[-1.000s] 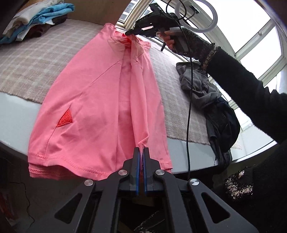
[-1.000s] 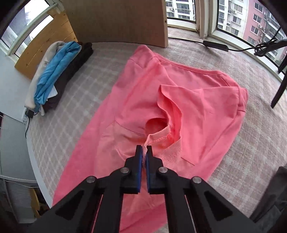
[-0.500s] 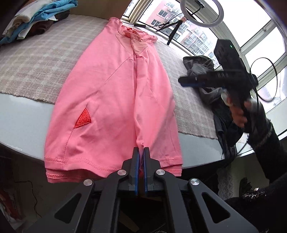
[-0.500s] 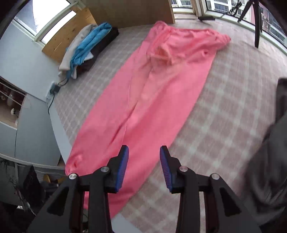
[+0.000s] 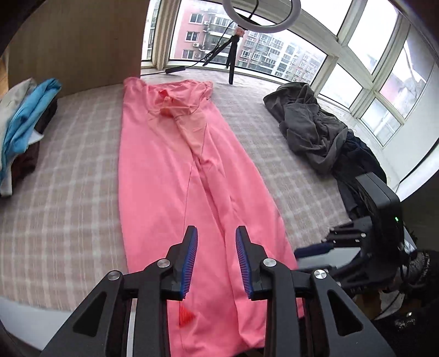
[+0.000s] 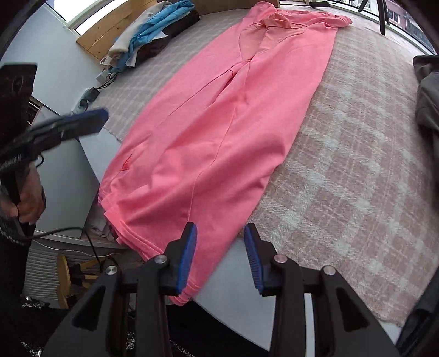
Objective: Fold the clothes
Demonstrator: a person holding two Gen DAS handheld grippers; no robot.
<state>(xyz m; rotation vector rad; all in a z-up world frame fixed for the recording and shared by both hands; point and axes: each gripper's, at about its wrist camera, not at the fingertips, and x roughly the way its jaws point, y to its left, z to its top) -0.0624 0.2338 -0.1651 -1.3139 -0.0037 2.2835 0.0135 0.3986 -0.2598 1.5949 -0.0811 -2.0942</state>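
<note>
On the checked blanket point(image 5: 68, 192) that covers the bench lies a pink garment point(image 5: 170, 192), folded into one long, narrow strip. It is the landmark here. Its far end, with a small bunched bit of cloth, points toward the windows. Its near end hangs a little over the edge of the bench, where the hem shows.

Above the near end of the pink garment is the left gripper point(image 5: 215, 261). Its jaws are opening, and their blue pads are apart. Nothing is between them; the pink cloth lies below and is not pinched. A small red patch point(image 5: 186, 315) on the garment shows just under this gripper.

Over the near right corner of the pink garment is the right gripper point(image 6: 221, 258). Its jaws stand apart too, and they hold nothing. One pad is over the hem, the other is over the bare bench edge beside it.

To the left of the pink garment, well apart from it, sits a pile of folded clothes point(image 5: 22, 129) with a blue one on top. To the right of the pink garment is a heap of grey and dark clothes point(image 5: 315, 131), not folded. Past its far end a ring light point(image 5: 260, 16) on a small tripod stands by the windows.
</note>
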